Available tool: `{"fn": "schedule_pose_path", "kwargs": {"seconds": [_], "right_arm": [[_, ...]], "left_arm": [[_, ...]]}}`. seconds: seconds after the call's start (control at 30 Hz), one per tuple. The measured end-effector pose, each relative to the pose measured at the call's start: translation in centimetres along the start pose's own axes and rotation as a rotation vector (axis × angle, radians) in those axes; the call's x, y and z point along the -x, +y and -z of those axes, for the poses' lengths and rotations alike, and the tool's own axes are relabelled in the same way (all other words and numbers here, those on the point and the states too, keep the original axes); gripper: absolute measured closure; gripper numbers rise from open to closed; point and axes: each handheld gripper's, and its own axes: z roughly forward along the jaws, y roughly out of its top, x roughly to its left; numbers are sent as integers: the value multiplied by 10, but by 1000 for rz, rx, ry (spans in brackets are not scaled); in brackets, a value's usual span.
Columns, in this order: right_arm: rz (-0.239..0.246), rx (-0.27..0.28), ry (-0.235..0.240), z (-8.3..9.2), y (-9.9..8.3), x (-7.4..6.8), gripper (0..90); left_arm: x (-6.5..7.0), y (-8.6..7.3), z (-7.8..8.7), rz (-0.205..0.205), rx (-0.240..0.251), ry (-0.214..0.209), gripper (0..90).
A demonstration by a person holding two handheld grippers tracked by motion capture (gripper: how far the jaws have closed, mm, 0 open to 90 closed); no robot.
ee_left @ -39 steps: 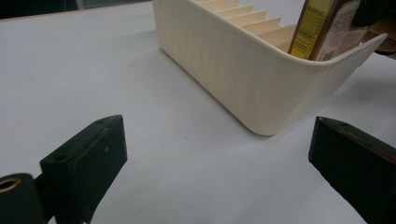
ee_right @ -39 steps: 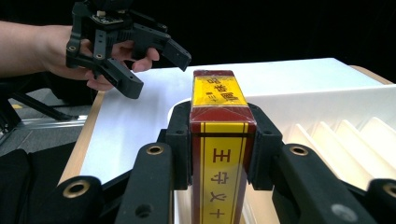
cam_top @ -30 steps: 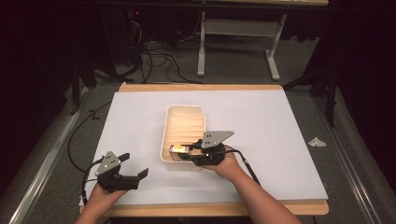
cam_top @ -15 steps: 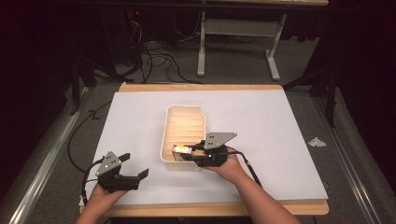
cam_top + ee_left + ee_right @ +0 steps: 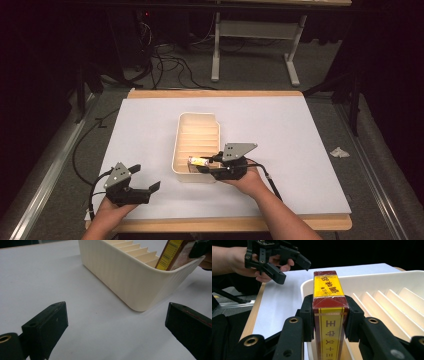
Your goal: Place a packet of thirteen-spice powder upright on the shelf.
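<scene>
A cream ribbed tray (image 5: 197, 135) with several slots stands mid-table. My right gripper (image 5: 204, 164) is shut on a red and yellow box (image 5: 198, 161) and holds it over the tray's near end. In the right gripper view the box (image 5: 328, 310) sits clamped between the black pads (image 5: 308, 315), above the tray's (image 5: 372, 280) first slot. From the left gripper view the box (image 5: 175, 255) pokes up inside the tray's (image 5: 130, 277) near corner. My left gripper (image 5: 145, 177) rests open at the table's front left, nothing between its fingers (image 5: 45, 327).
White paper (image 5: 300, 130) covers the wooden table. A crumpled white scrap (image 5: 340, 152) lies on the floor at the right. Cables and a metal stand (image 5: 250, 45) are behind the table's far edge.
The right gripper has edged slightly left with the box, further over the tray's near end. The left gripper has stayed in place.
</scene>
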Motion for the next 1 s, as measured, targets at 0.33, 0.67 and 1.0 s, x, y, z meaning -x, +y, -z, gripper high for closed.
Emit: {"fn": "schedule_pose_path", "kwargs": {"seconds": [0.33,0.67,1.0], "right_arm": [[8,-1,-8,0,0,0,666],[-15,20,-21,2,3,1,568],[-60,39,-12,-1,3,5,359]], "left_arm": [[0,0,0,-2,0,-1,49],[1,0,0,-2,-2,-5,49],[1,0,0,-1,-3,-6,49]]}}
